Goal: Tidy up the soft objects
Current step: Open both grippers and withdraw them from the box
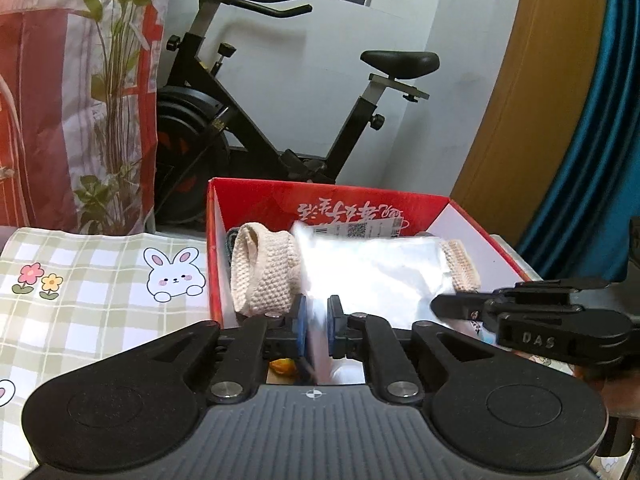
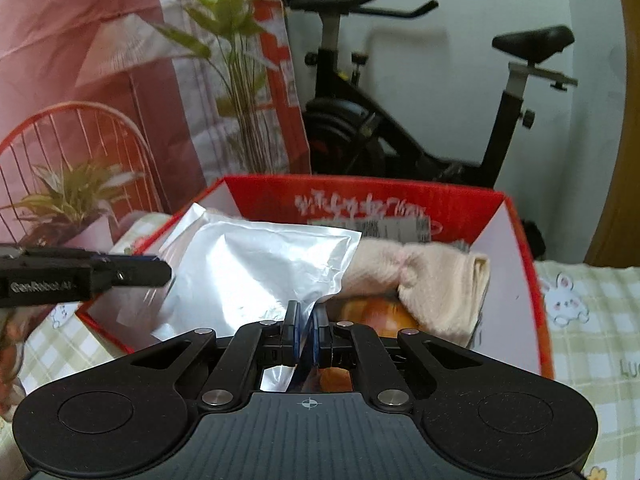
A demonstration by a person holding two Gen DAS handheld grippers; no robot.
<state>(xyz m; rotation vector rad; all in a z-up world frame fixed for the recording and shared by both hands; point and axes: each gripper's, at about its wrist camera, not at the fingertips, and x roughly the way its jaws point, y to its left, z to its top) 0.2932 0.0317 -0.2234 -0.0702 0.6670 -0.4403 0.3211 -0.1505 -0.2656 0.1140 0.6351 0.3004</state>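
Observation:
A silver foil pouch (image 1: 372, 268) is held over the open red box (image 1: 256, 196). My left gripper (image 1: 317, 328) is shut on the pouch's near edge. My right gripper (image 2: 306, 332) is shut on the same pouch (image 2: 256, 268) at its other edge; it shows at the right of the left wrist view (image 1: 520, 320). Inside the box lie a cream knitted piece (image 1: 260, 272), a fluffy pink cloth (image 2: 424, 280) and an orange soft object (image 2: 380, 312), partly hidden under the pouch.
The red box (image 2: 524, 260) stands on a green checked cloth with rabbit prints (image 1: 100, 280). A black exercise bike (image 1: 280, 120) stands behind it. A red printed backdrop with plants (image 1: 72, 100) hangs at the left, a wooden door at the right.

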